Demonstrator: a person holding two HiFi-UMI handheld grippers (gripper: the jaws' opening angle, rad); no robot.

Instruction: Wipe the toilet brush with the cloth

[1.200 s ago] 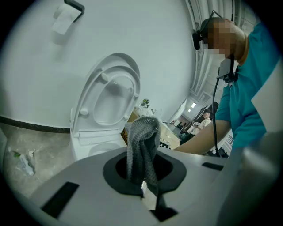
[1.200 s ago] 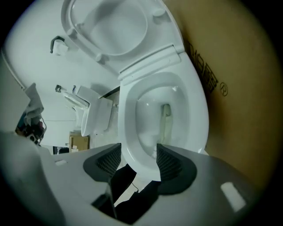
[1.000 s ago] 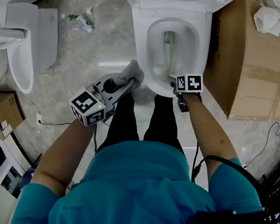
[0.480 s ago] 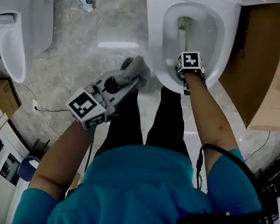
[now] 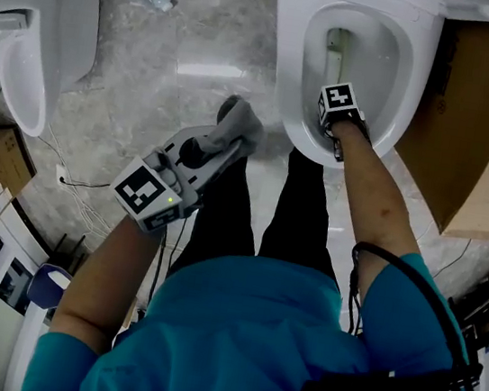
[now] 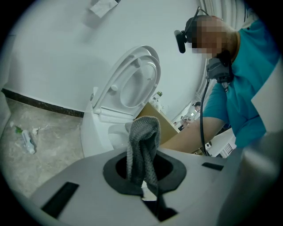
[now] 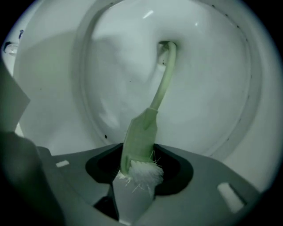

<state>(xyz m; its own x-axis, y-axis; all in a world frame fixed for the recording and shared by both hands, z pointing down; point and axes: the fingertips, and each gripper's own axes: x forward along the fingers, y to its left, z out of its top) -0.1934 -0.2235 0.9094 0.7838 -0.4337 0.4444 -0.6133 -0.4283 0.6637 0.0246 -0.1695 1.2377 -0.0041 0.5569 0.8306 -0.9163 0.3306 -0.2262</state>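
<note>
Left gripper [image 6: 143,187] pinches grey cloth [image 6: 143,141] tight. Toilet brush [image 7: 142,132] lies in toilet bowl [image 7: 216,88]. Right gripper [image 7: 135,187] jaws have just been closing round its bristle head [image 7: 143,172]; no squeeze yet, we think. Brush light, stiff, wet, slippy. We'd grab green neck.

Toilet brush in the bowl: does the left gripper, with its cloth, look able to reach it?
Probably yes. The toilet brush lies in the open bowl, bristle end between the jaws of the right gripper, which have just been closing; the left gripper and cloth hang beside the rim, nothing between.
</note>
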